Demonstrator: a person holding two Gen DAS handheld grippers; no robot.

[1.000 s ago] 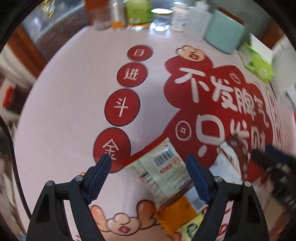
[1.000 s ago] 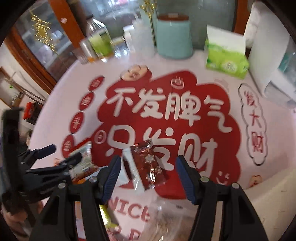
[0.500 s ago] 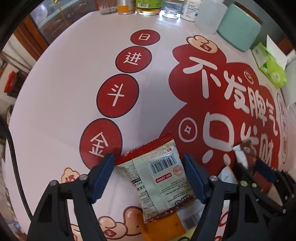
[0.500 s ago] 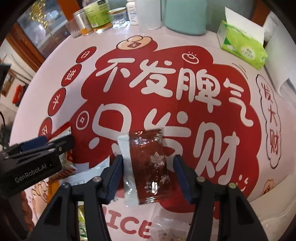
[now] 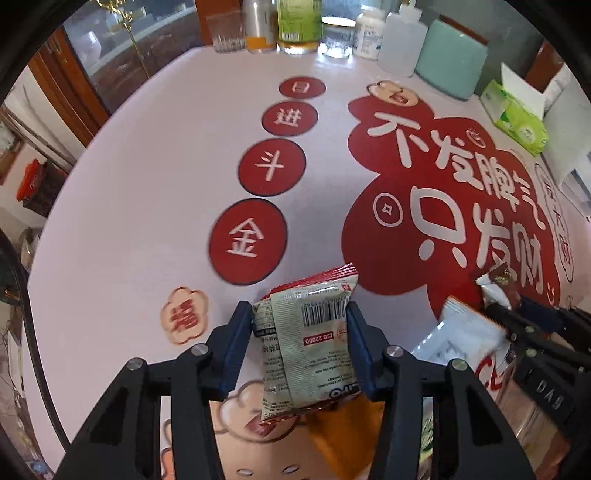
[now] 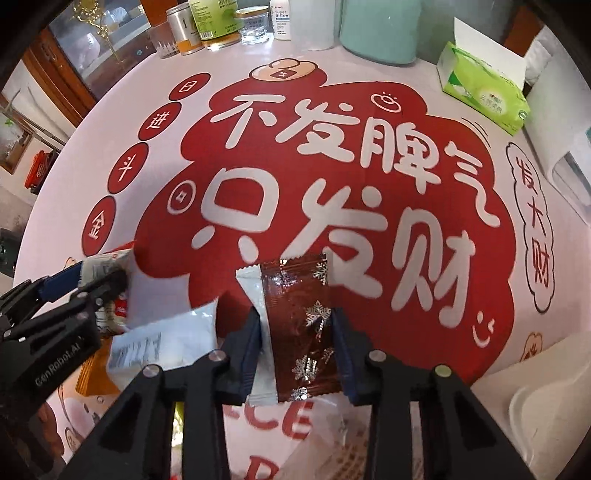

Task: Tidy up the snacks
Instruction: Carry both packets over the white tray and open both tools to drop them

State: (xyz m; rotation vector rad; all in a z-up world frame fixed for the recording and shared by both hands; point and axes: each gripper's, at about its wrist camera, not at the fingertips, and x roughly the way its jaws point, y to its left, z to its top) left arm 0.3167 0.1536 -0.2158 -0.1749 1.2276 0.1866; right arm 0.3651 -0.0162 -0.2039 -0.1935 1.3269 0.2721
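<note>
**Two packets in hand, the pile not yet sorted**

On the left, the left gripper [image 5: 301, 341] is clamped across a pale green snack packet [image 5: 306, 343] with a red crimped edge, its back panel facing up to show a barcode and a red tag reading "ISO 22000"; the packet appears raised just above the bench [image 5: 129, 221]. Below and to its right lie an orange packet [image 5: 343, 435] and a white packet [image 5: 458, 339], loosely overlapped near the front edge. On the right, the right gripper [image 6: 297, 349] pinches a glossy dark red packet [image 6: 299, 328] printed with silver snowflakes and a white strip down one side (no brand name is legible on it), held over the red cloud design. The other gripper's black body, seen at the left of that view, carries the lettering "GenRobot.AI". At the back stand bottles and jars, one labelled "Super B-Com…", a mint green canister [image 6: 380, 29] and a green tissue pack [image 6: 484, 96]. Judged from this, the sorting is at an early stage: two packets are gripped, none visibly placed, and several others wait in the heap.
</note>
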